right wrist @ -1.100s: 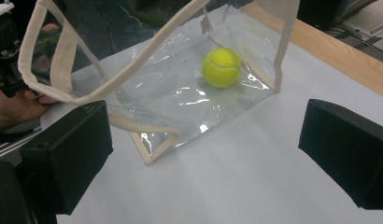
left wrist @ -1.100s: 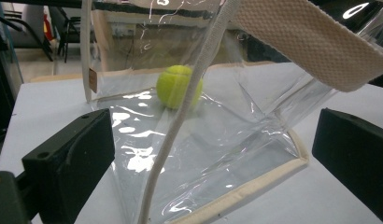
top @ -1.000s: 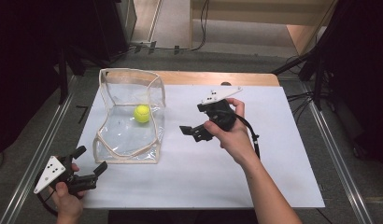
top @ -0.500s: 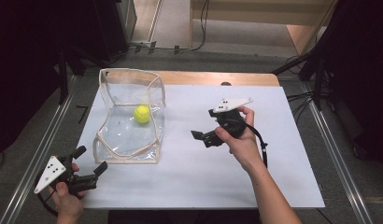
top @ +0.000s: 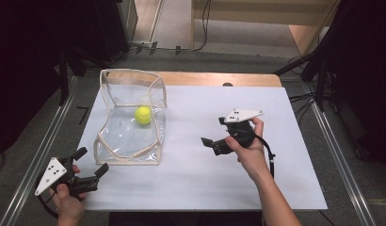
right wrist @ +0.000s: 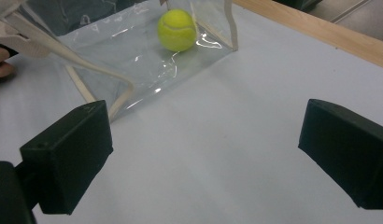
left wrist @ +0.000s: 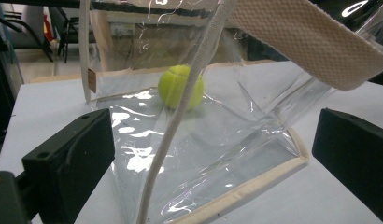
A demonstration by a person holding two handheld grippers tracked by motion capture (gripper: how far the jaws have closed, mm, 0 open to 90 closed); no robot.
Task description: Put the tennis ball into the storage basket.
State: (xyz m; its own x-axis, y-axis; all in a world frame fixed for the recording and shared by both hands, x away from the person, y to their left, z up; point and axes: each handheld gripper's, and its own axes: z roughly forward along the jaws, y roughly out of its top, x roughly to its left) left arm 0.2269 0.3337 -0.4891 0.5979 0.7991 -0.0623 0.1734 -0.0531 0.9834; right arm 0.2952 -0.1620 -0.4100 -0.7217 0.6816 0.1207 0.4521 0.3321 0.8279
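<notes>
The right gripper point(top: 213, 141) hangs released over the table's point(top: 196, 183) middle, holding nothing. The left gripper point(top: 92, 162), also released, sits at the near left corner, just beside the bag point(top: 130, 141). The ball point(top: 143, 114) lies inside the bag, toward the far left.

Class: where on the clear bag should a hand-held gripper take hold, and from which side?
Grip the cream fabric-bound rim of the clear bag, coming from the person's near-left side, where the left hand-held gripper already faces it. The binding is narrow and firm; the plastic walls are slack and slippery.
</notes>
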